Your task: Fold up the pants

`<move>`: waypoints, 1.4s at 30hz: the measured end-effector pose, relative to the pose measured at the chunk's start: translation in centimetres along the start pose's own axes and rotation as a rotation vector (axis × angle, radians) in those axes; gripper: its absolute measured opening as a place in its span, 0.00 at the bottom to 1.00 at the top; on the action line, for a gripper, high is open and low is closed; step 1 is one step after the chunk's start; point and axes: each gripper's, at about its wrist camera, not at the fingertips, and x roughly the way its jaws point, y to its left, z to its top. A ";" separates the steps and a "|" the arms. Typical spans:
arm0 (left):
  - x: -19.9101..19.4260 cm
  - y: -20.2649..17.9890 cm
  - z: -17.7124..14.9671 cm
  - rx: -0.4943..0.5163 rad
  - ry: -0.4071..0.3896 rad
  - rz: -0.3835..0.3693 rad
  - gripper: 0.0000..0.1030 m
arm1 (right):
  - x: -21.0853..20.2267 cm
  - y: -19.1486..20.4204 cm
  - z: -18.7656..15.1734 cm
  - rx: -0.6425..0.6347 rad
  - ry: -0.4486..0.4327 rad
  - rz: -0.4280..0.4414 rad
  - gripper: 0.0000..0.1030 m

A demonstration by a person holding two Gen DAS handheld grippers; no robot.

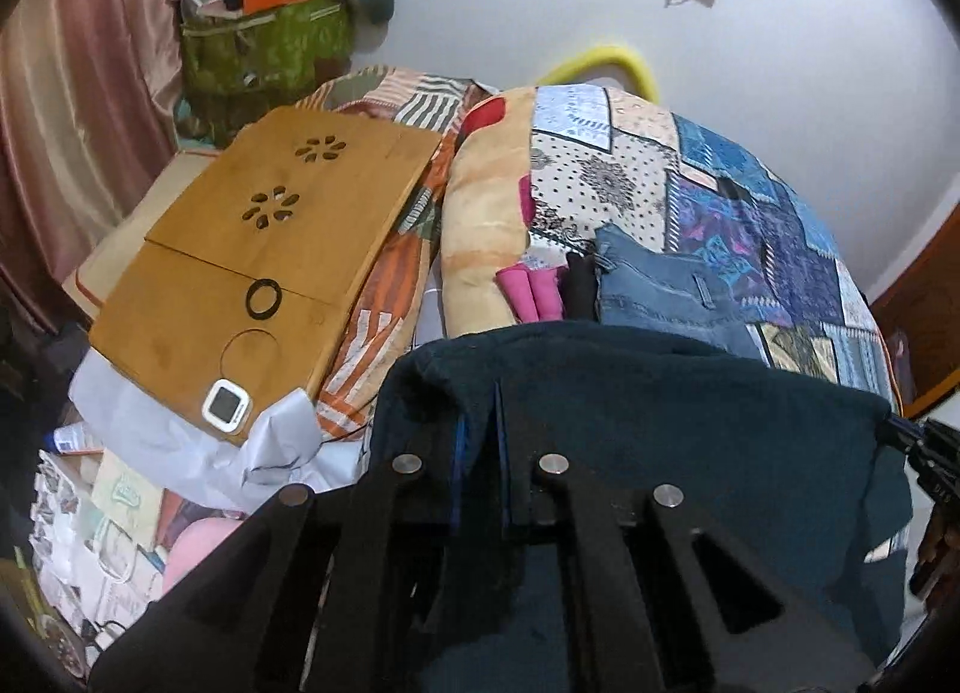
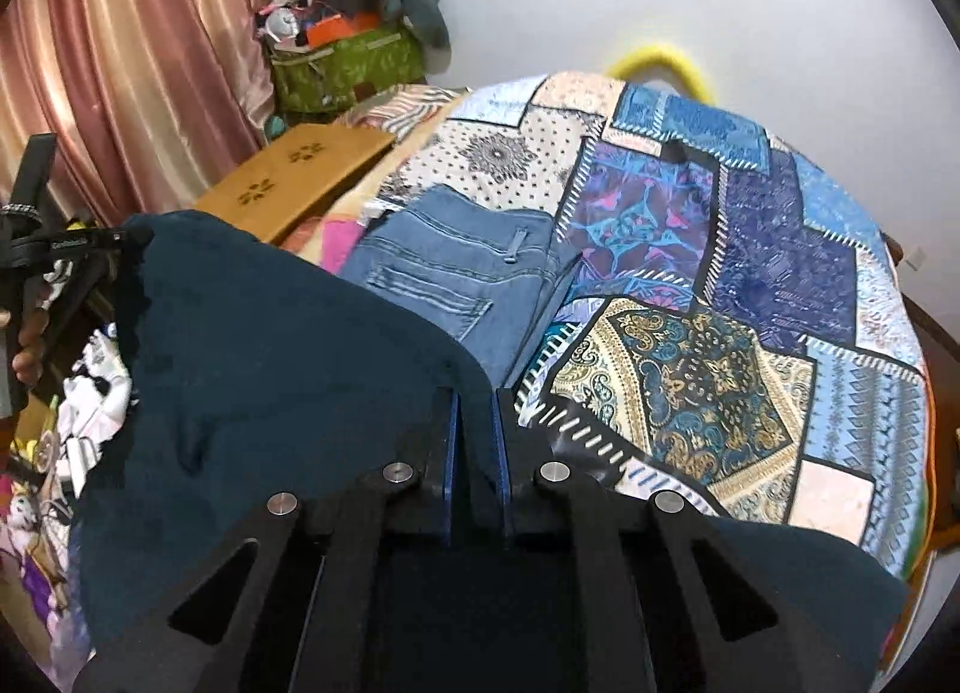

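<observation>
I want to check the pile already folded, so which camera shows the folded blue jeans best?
The right wrist view: the folded blue jeans lie nearly whole on the patchwork bedspread, pocket stitching clear. The left wrist view shows only their top part, smaller, behind the dark teal pants.

Matt, soft cloth pants [image 2: 252,369]

Home bedroom. Bed [image 2: 780,285] with patchwork bedspread; pink satin curtains [image 2: 138,63]; folded jeans [image 2: 456,267] on the bedspread; bamboo lap tray [image 1: 270,249]; green bag [image 2: 348,63] heaped with clothes and clutter against white wall.
</observation>
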 end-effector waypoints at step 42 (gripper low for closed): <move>-8.3 3.5 -24.0 0.011 0.101 0.162 0.12 | -8.5 10.7 -19.3 0.121 -0.013 0.082 0.14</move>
